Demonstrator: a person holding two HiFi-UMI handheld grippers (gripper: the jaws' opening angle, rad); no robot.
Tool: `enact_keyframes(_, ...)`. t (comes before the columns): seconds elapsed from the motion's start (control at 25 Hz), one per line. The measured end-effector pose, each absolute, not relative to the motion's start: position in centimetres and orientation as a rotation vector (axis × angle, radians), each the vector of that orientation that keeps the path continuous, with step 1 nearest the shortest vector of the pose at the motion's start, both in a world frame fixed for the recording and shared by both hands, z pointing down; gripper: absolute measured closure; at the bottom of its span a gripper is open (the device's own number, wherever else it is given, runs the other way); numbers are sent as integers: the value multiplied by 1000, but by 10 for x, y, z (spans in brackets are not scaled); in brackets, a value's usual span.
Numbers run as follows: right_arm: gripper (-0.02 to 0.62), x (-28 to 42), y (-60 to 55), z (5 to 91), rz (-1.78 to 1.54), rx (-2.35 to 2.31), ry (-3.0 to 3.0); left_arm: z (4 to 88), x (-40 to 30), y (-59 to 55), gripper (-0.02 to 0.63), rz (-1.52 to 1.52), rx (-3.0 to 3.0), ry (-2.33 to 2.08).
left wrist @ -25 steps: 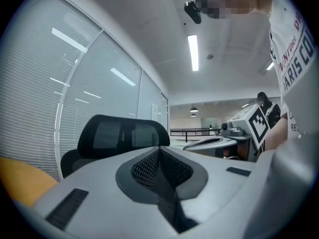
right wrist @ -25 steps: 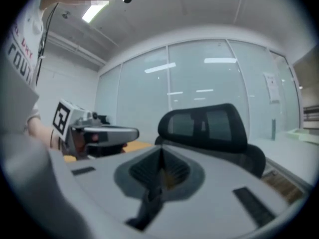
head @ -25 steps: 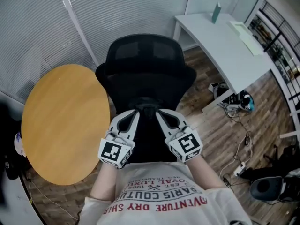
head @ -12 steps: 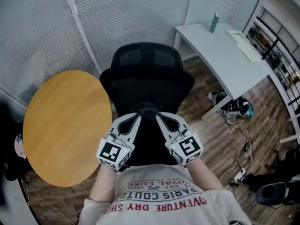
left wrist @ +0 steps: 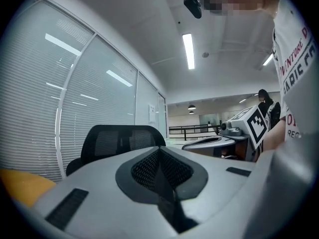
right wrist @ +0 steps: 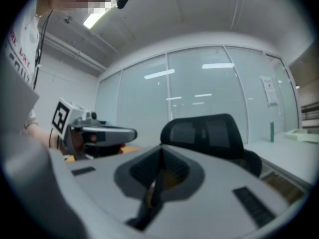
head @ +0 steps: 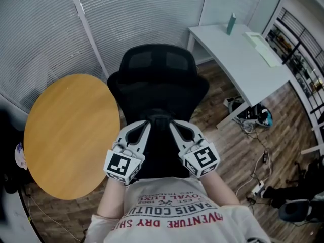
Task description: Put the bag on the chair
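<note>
The black mesh-backed office chair (head: 159,80) stands straight ahead of me, its back towards the blinds. My left gripper (head: 148,122) and right gripper (head: 171,122) are held side by side close to my chest, tips angled in over the chair's near side. Both are shut, and nothing shows between the jaws in either gripper view. A dark mass (head: 159,146) lies below and between them; I cannot tell whether it is the seat or a bag. The chair back (left wrist: 119,141) fills the left gripper view ahead, and the chair back (right wrist: 204,128) shows again in the right gripper view.
A round wooden table (head: 68,135) stands just left of the chair. A white desk (head: 248,54) with a bottle and papers runs along the right. Cables and power strips (head: 255,151) lie on the wood floor at the right. Blinds close off the far side.
The head view has shifted slightly; the chair sits a little further right in it. Both grippers stay shut in the same place.
</note>
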State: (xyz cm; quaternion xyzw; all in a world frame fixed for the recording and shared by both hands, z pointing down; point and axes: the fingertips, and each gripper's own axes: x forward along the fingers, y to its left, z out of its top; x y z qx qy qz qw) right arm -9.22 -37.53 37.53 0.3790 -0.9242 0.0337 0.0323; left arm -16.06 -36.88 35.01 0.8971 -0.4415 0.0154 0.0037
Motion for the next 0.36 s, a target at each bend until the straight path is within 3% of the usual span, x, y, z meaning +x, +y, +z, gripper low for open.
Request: enact_keyframes(0.36,569,-91,-368,380,70,1190,-2827,359,-160,-363,574,105,2814,-1389)
